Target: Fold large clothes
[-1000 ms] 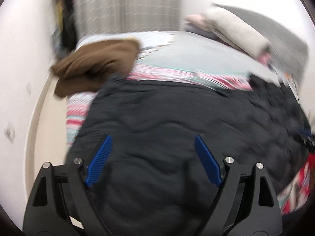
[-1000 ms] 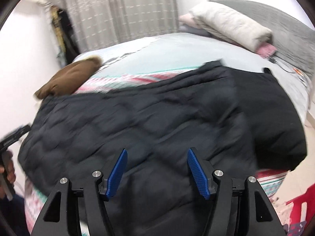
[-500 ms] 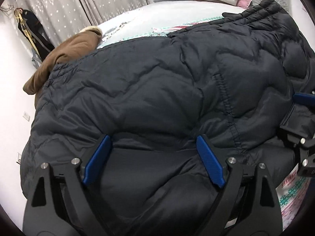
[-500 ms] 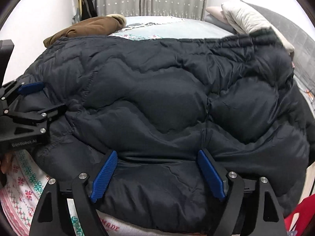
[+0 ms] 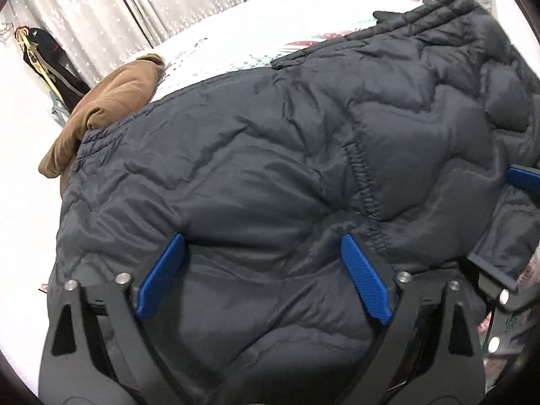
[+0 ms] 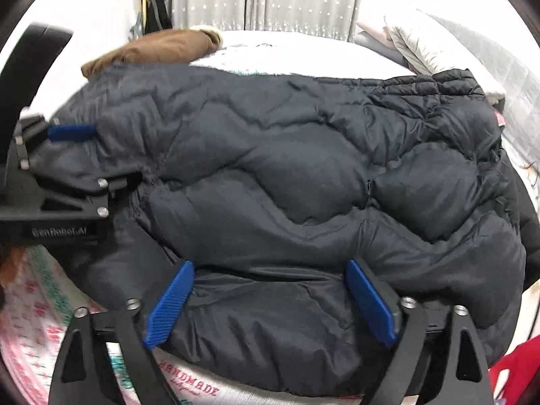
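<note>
Both hand-held grippers have dropped closer, jaws just opened wide and released: left hand-held gripper and right hand-held gripper straddle the near hem of the dark puffer jacket, spread left-to-right across the bed.

The left gripper is built of matte black plastic arms with triangular cut-outs. Its two fingers carry bright blue ribbed pads. Round silver screws sit at the joints. The right gripper looks the same. On the side of the left gripper's black body there is pale, blurred lettering, not fully readable.
</note>
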Action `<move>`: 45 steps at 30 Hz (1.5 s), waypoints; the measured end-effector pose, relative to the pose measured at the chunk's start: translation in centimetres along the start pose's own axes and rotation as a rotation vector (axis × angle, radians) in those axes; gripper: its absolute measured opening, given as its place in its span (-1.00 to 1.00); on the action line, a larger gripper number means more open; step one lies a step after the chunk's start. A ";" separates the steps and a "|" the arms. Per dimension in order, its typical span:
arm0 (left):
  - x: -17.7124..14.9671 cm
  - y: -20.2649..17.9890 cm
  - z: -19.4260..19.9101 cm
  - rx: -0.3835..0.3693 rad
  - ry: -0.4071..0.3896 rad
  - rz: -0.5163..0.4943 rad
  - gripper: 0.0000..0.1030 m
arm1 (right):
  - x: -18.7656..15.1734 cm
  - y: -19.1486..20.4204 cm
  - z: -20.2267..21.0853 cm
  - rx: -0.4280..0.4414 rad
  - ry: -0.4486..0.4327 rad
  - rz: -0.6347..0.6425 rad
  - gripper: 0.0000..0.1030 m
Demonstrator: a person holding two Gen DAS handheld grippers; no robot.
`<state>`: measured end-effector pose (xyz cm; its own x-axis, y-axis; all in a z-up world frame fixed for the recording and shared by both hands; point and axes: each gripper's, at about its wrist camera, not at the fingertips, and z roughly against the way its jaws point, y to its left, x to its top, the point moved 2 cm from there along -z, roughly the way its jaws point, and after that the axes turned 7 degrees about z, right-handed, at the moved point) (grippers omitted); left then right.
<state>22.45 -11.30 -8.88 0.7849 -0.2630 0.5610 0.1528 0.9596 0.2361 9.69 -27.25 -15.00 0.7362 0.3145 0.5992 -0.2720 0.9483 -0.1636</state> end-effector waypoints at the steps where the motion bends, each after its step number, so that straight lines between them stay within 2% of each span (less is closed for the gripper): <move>1: -0.1 -0.4 0.2 0.001 0.003 0.003 0.87 | 0.0 0.1 -0.2 -0.010 -0.001 -0.001 0.95; 8: 0.9 -0.3 0.0 0.011 0.013 0.003 0.87 | 0.1 -0.5 -0.9 0.010 0.017 -0.021 0.99; 17: 4.0 -0.4 -1.5 0.048 0.007 -0.001 0.87 | 0.3 -0.6 -1.3 0.015 0.024 -0.024 0.99; 24: 7.4 -0.1 -4.1 0.090 -0.011 -0.007 0.91 | -0.2 -0.9 -1.1 0.020 0.024 -0.025 0.99; 32: 9.6 -0.1 -6.8 0.135 -0.035 -0.038 0.94 | -0.5 -1.0 -1.1 0.036 0.019 -0.027 1.00; 40: 12.4 0.2 -11.1 0.165 0.028 -0.019 0.98 | -0.2 -1.3 -1.7 0.044 0.037 -0.028 1.00; 45: 12.3 0.9 -12.5 0.137 0.050 0.033 1.00 | -0.2 -1.6 -2.0 0.055 0.038 -0.034 1.00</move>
<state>39.77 -12.41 -11.73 0.8173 -0.2235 0.5311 0.0462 0.9442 0.3262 11.19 -28.78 -16.41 0.7681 0.2845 0.5736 -0.2792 0.9550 -0.0997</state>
